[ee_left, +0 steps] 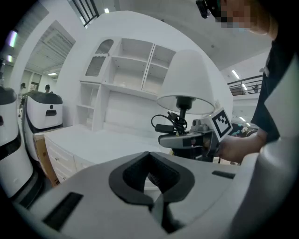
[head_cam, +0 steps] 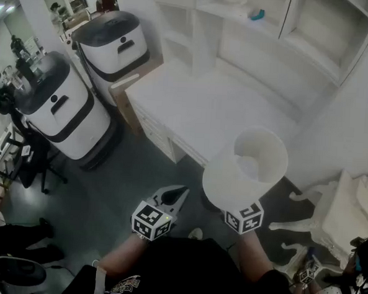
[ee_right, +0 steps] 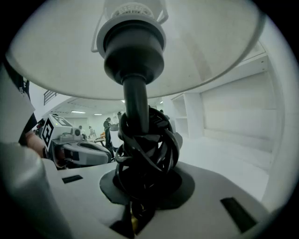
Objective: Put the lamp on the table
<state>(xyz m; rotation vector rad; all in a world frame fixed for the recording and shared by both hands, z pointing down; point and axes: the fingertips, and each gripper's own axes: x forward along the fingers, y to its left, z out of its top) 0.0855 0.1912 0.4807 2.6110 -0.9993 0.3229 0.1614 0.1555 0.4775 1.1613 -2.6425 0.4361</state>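
Jaws of the right gripper (ee_right: pixel 140 196) are clamping the lamp (head_cam: pixel 245 169) by its cord-wrapped stem (ee_right: pixel 135 98), holding it upright in the air near the white bench (head_cam: pixel 199 107), so it is needing a level carry and gentle lowering, while the left gripper (head_cam: pixel 168 204) is hanging with jaws together, empty.

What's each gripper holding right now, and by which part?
The right gripper grips the lamp low on its stem, over the black cord wound round it, under the shade. The left gripper is shut and empty.
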